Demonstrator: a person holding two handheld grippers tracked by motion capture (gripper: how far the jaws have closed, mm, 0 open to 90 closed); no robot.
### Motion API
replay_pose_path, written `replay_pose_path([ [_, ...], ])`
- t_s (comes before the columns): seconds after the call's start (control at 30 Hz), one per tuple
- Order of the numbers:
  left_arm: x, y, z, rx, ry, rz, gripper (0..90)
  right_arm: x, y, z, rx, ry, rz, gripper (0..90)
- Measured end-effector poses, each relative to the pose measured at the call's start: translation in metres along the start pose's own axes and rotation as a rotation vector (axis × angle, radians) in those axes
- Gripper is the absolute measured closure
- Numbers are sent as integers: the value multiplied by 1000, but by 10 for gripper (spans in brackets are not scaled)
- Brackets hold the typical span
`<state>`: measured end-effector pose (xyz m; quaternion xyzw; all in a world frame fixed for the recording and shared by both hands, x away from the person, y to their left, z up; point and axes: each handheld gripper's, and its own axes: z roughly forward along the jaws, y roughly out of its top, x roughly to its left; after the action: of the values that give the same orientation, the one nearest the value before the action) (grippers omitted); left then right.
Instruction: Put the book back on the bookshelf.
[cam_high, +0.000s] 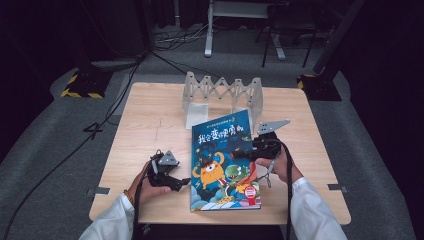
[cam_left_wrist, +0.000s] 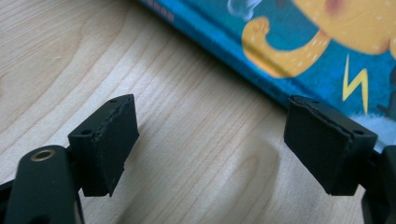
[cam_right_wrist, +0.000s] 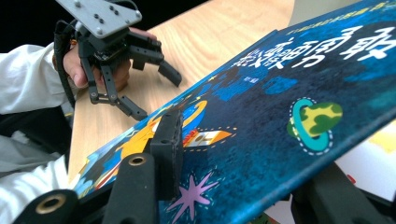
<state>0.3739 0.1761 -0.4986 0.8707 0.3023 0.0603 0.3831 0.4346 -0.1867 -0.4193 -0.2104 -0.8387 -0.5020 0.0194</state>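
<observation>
We are working at the table (cam_high: 150, 120), where the picture book (cam_high: 220, 150) is lying at the centre, its top edge resting by the white folding rack (cam_high: 222, 92) at 12 o'clock. We are judging the book to be light, with a stiff, glossy cover that may be slippery, so its right edge is offering the best hold. The right gripper (cam_high: 252, 145), at the book's 3 o'clock edge, is lifting the front cover (cam_right_wrist: 280, 116), with 1 pad on top and the other underneath, the jaws partly closed on it. The left gripper (cam_high: 181, 181), at 9 o'clock beside the spine, is holding its jaws wide over bare wood, gripping nothing.
</observation>
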Motion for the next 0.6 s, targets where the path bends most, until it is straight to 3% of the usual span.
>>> replay_pose_path([
  [0.2, -3, 18, -7, -72, -49, -2, 175, 9, 3, -9, -40, -37, -71, 583],
  [0.43, -3, 34, 0, -88, -89, -21, 175, 15, 1, -12, -72, -47, -116, 583],
  [0.6, -5, 41, 7, -85, -108, 2, 155, 18, 0, -14, -94, -52, -141, 584],
])
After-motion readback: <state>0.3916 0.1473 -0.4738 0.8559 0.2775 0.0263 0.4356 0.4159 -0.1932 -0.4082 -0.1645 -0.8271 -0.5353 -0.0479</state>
